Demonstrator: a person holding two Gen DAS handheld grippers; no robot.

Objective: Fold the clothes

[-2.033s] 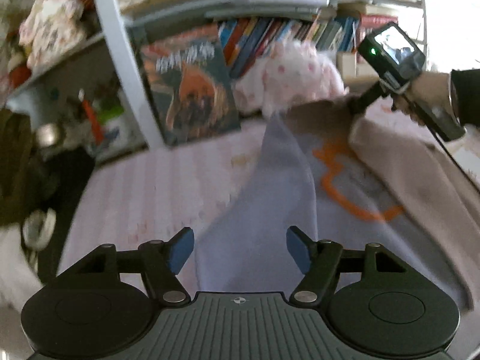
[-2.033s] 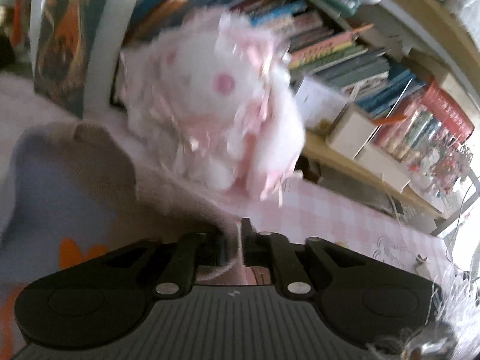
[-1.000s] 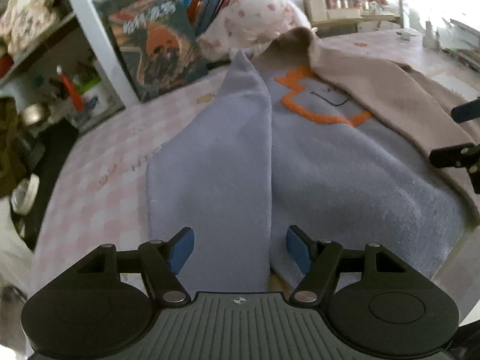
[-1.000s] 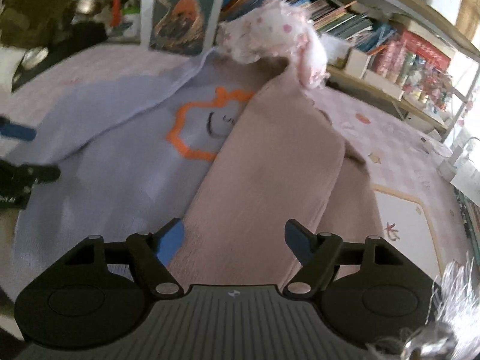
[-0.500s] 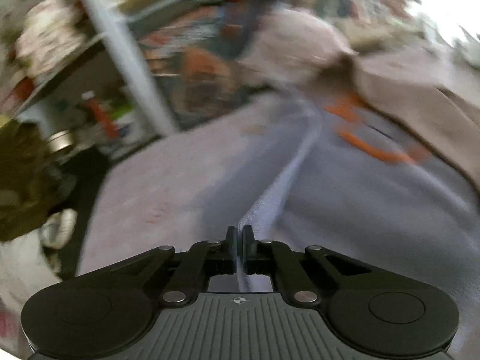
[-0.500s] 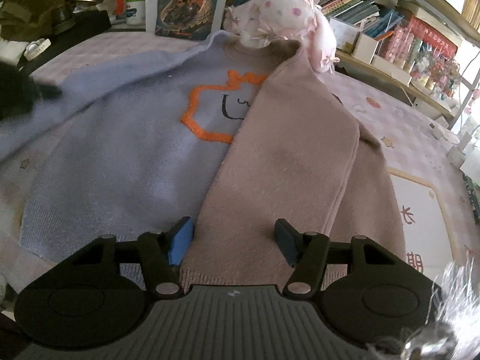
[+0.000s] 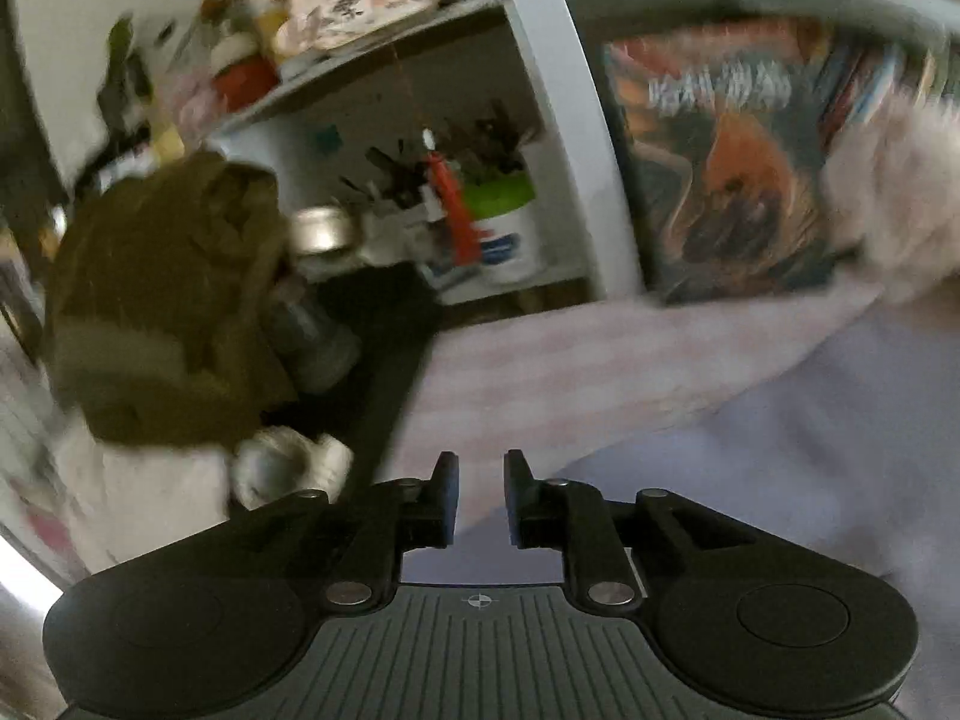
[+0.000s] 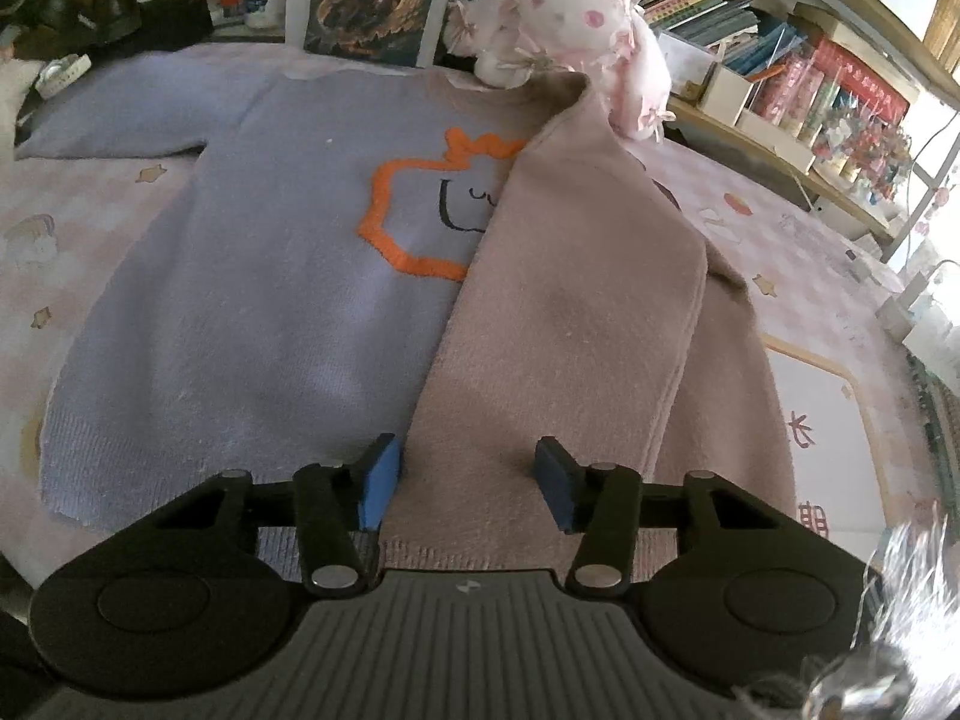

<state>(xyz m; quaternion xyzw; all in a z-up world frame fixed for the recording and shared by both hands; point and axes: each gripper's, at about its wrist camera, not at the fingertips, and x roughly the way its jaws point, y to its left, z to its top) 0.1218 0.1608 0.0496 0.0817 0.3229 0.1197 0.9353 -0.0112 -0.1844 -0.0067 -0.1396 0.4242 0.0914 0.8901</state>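
The left gripper (image 7: 480, 498) had its fingers pinched shut on an edge of the sweater (image 8: 270, 300) half a second ago. Now they stand a narrow gap apart with nothing between them, at the left edge of the bench (image 7: 540, 360). The view is blurred by motion.

The left sleeve (image 8: 132, 114), which a second ago lay folded across the chest, now stretches flat out to the left on the pink checked cloth. That fold has been undone, so the left side probably has to be folded in again.

The sweater lies face up in the middle of the bench, its orange outline showing. Its right half (image 8: 570, 330) is turned over onto the body, tan side up, as it was a second ago. A pink plush toy (image 8: 570, 12) sits at the collar.

The right gripper (image 8: 468, 486) hovers at the hem of that tan half. Its fingers are wide open and hold nothing, a little closer together than a second ago.

On the shelf at the left stands a metal bowl (image 7: 318, 231), whose contents cannot be made out. Just to its right a white tub (image 7: 504, 240) with a green rim holds pens and a red-capped stick. On the right-hand shelf small open boxes (image 8: 723, 90) stand beside rows of books, too small to show what they contain.
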